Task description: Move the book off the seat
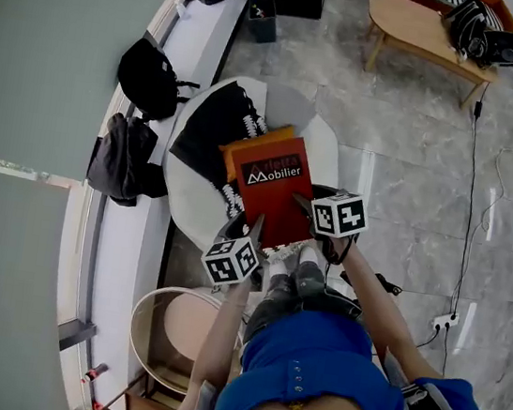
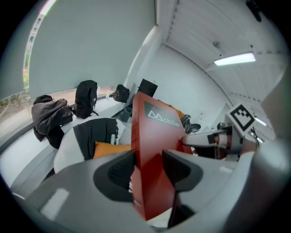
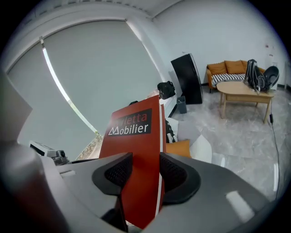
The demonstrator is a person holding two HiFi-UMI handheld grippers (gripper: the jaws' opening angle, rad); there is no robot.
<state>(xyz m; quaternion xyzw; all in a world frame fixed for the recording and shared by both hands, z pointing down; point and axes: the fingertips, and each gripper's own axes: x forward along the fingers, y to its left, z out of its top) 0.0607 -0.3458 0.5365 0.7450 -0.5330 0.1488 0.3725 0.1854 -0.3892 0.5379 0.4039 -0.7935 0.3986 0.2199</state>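
**Book lifted, not yet put down.** The red book (image 1: 272, 192) is clamped near its lower edge from both sides. The left hand-held gripper (image 2: 149, 164) and the right hand-held gripper (image 3: 142, 169) each press their pads on its covers. The book stands upright in the air over the white seat (image 1: 327, 141) and its orange cushion (image 1: 254, 140). The lift looks complete. Carrying the book aside and setting it down are still to do.
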